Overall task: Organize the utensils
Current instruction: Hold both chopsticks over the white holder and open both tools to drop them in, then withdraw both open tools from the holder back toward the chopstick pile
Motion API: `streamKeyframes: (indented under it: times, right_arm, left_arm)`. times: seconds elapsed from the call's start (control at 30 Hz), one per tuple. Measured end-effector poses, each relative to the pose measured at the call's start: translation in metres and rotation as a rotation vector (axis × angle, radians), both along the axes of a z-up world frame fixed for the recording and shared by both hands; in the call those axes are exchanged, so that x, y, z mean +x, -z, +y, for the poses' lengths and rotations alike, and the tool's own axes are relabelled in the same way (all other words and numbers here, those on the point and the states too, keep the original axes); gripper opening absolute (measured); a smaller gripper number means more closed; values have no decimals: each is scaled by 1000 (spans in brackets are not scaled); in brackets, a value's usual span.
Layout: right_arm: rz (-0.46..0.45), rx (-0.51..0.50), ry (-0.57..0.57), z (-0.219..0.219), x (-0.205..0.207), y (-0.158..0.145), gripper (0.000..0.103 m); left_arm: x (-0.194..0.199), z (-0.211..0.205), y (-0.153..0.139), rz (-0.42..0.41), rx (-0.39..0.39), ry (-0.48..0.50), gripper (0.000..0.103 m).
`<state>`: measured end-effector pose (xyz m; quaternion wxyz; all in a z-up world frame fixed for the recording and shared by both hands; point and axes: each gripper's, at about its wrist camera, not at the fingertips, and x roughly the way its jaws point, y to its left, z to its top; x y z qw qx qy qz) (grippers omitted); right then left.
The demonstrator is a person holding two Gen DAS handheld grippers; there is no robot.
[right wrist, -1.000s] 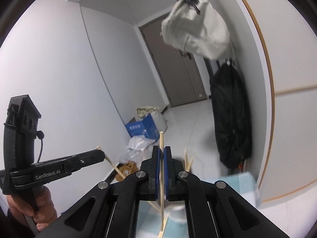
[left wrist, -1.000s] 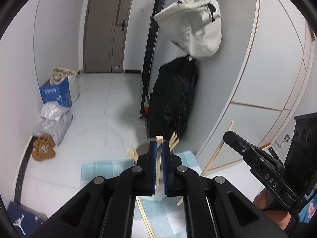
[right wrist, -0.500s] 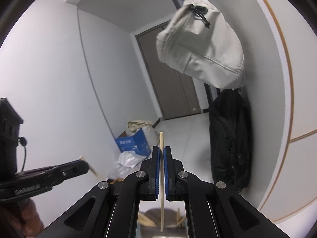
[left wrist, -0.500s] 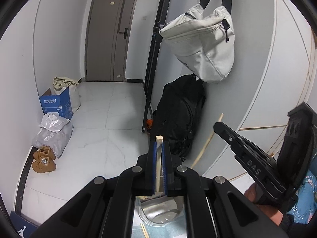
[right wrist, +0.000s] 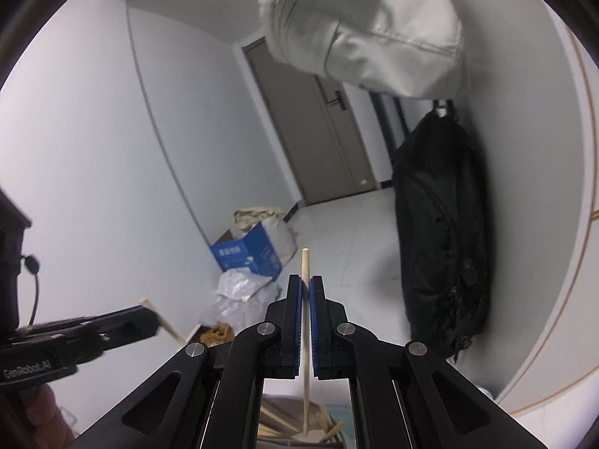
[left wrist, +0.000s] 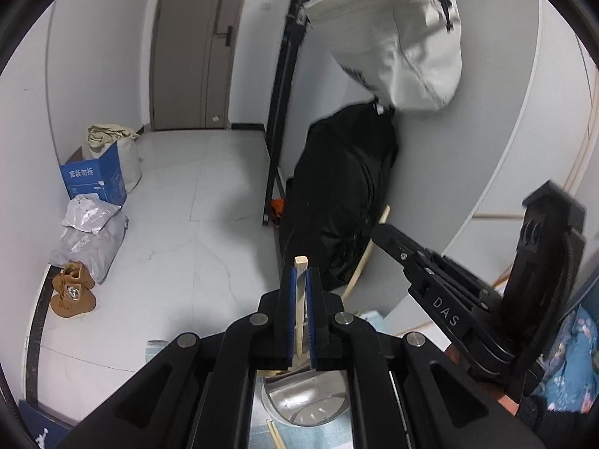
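There are two black two-finger grippers, the left gripper (left wrist: 299, 288) and the right gripper (right wrist: 305, 295). Each one pinches one pale wooden chopstick: one square-ended chopstick (left wrist: 300, 299) and one round-ended chopstick (right wrist: 306, 321). There is one round steel container (left wrist: 310, 400). On the floor stand one blue cardboard box (left wrist: 95, 181) and two brown shoes (left wrist: 73, 293). Two bags hang: one white cloth bag (left wrist: 400, 37) and one black bag (left wrist: 340, 194).

Pale wooden chopstick (left wrist: 300, 301), blue box (left wrist: 95, 180)

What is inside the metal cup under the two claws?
Loose wooden chopsticks lean inside the metal cup. Slots show in its bare floor. The claw frames cover most of it, so a count is impossible.
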<state>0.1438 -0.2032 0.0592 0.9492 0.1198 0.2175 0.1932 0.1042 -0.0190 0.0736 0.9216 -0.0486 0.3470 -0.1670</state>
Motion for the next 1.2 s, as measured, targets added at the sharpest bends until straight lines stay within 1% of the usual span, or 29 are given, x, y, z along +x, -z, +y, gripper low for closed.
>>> streamKeyframes:
  times: [0.1, 0.17, 0.3, 0.4, 0.5, 0.6, 0.7, 0.77, 0.83, 0.9, 0.93, 0.97, 1.03, 1.07, 1.13, 1.17, 1.2]
  right_arm:
    - [-12, -38, -23, 5, -4, 7, 3]
    - [-4, -52, -43, 7, -5, 12, 3]
    - [21, -90, -86, 13, -13, 22, 4]
    - [33, -103, -108, 14, -20, 30, 4]
    - [56, -123, -112, 14, -25, 37, 4]
    - [90, -133, -112, 13, -28, 44, 6]
    - [139, -130, -131, 13, -27, 49, 6]
    - [141, -128, -144, 12, -31, 48, 6]
    - [122, -129, -136, 9, -38, 44, 7]
    - [112, -114, -121, 3, -46, 39, 10]
    - [109, -107, -113, 0, -49, 37, 12]
    - [104, -97, -105, -4, -54, 35, 17]
    - [91, -85, -81, -12, -65, 32, 25]
    - [85, -76, -72, -16, -72, 31, 31]
    - [78, -58, -59, -24, -82, 29, 40]
    - [76, -53, -56, -27, -86, 27, 48]
    - [72, -49, -55, -28, -90, 25, 53]
  left_arm:
    - [4, -6, 10, 26, 38, 10, 1]
    - [7, -7, 15, 38, 44, 16, 1]
    - [11, -4, 25, 89, 33, 26, 1]
    - [14, -7, 31, 145, 29, 47, 1]
    - [15, -11, 35, 185, 28, 57, 1]
    - [15, -10, 37, 214, 7, 47, 1]
    - [14, -6, 33, 221, -45, 37, 1]
    - [13, -3, 29, 217, -68, 32, 1]
    - [11, -2, 24, 213, -72, 19, 2]
    - [8, -2, 22, 212, -61, 3, 6]
    - [6, -2, 21, 215, -53, -4, 14]
    - [4, -2, 21, 214, -51, -13, 25]
    - [-4, -2, 17, 191, -41, -34, 35]
    - [-9, -3, 15, 171, -27, -47, 40]
    - [-15, -4, 13, 143, 4, -68, 46]
    - [-19, -4, 12, 127, 9, -80, 47]
    - [-26, -5, 10, 111, 17, -94, 49]
